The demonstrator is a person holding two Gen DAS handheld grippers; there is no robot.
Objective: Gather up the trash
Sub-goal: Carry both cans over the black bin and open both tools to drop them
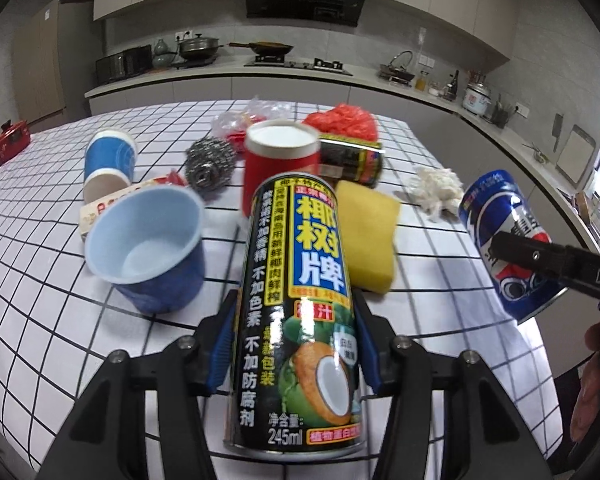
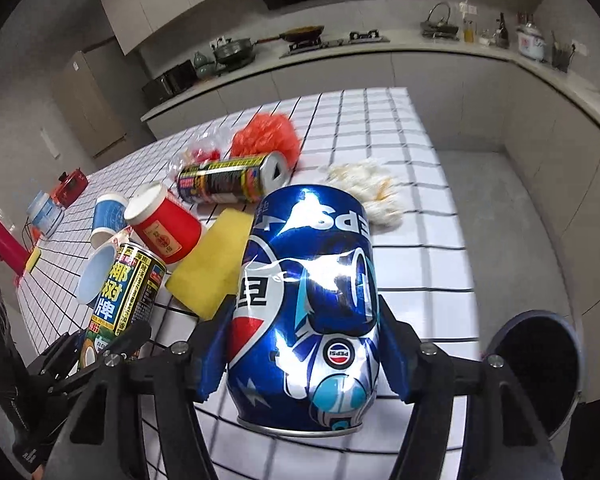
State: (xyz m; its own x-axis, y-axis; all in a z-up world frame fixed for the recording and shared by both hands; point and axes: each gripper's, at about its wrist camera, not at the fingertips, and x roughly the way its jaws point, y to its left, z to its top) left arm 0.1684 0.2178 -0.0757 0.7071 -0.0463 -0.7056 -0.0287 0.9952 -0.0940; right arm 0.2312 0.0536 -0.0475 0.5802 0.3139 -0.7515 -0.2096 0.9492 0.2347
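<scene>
Cans [image 1: 296, 312] — three; cups [image 1: 148, 240] — three

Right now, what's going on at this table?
A person is collecting trash with two handheld grippers. The left gripper is shut on a tall coconut juice can, and the right gripper has a dented blue Pepsi can between its jaws. A dark bin stands beside the checked table. Cups, a sponge and another can are not yet collected.

Both wrist views sit close above the checked table [image 1: 80, 320], tilted down toward 12 o'clock, sharing kitchen counter [image 2: 440, 46].
</scene>
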